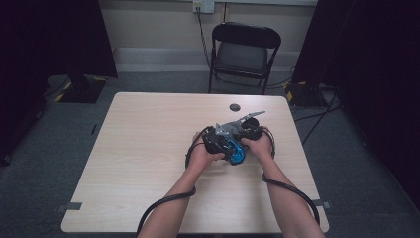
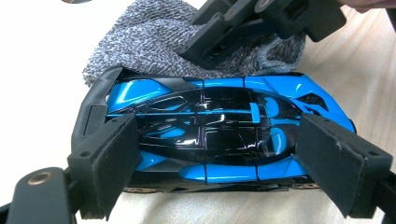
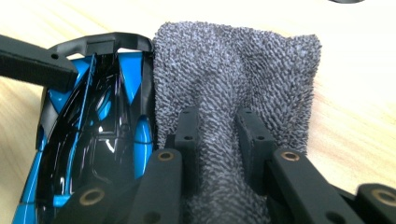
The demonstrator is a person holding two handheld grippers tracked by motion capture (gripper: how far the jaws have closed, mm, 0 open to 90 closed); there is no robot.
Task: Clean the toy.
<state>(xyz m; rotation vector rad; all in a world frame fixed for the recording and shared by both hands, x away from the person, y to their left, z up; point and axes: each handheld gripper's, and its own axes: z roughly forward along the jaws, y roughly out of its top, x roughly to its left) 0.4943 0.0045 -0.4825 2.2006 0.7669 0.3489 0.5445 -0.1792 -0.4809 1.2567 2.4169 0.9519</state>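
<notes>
The left gripper [image 2: 219,154] sits closest, its two padded fingers [image 2: 114,163] spread wide and pressed against the two ends of a toy car [image 2: 210,135], so the car is clamped lengthwise between them. The car is blue and black, glossy, and rests on the pale wooden surface [image 2: 359,60]. Just behind it, touching its far side, lies a grey cloth [image 2: 149,42], bunched up. The right gripper [image 3: 217,135] has its fingers [image 3: 187,135] drawn in close on a fold of that cloth [image 3: 233,70], pinching a ridge of the fabric between them; the cloth lies against the side of the car [image 3: 93,140]. In the high view both grippers meet right of the middle of the surface [image 1: 148,148], the left gripper [image 1: 218,141] and right gripper [image 1: 250,131] close together with the blue car [image 1: 236,153] below them. A small dark disc [image 1: 235,107] lies farther back on the surface, well apart. A black chair [image 1: 243,52] stands beyond the far edge.
</notes>
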